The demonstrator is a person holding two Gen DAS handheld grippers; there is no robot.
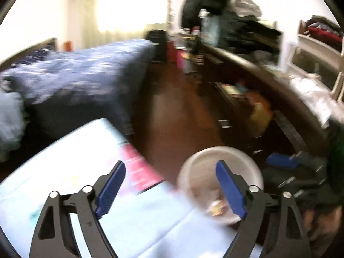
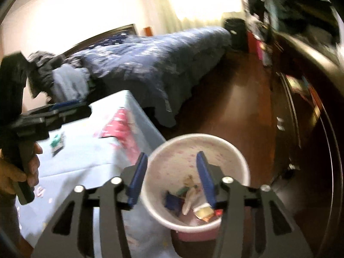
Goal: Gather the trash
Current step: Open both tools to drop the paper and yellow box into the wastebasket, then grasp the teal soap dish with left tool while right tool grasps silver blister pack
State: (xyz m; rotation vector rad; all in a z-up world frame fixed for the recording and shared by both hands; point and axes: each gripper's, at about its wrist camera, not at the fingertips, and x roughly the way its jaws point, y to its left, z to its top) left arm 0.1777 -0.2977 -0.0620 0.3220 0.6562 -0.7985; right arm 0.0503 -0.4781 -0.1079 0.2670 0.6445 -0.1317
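**Backlit, blurred fisheye views**

A curtained window (image 1: 131, 6) is blown out to white and floods both views with glare. Motion blur smears the bed (image 1: 71, 73) and floor (image 2: 232, 103). Straight lines bow near the edges, and the corners are black.

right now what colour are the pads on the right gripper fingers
Blue pads on black arms; clearest in the right wrist view, above the white trash bin.

A lived-in home bedroom: a bed under a rumpled dark-blue patterned quilt (image 1: 81, 73) fills the middle, a bright curtained window (image 1: 131, 6) behind it, a cluttered dark wooden dresser (image 1: 247, 68) across the reddish wooden floor (image 1: 172, 99).
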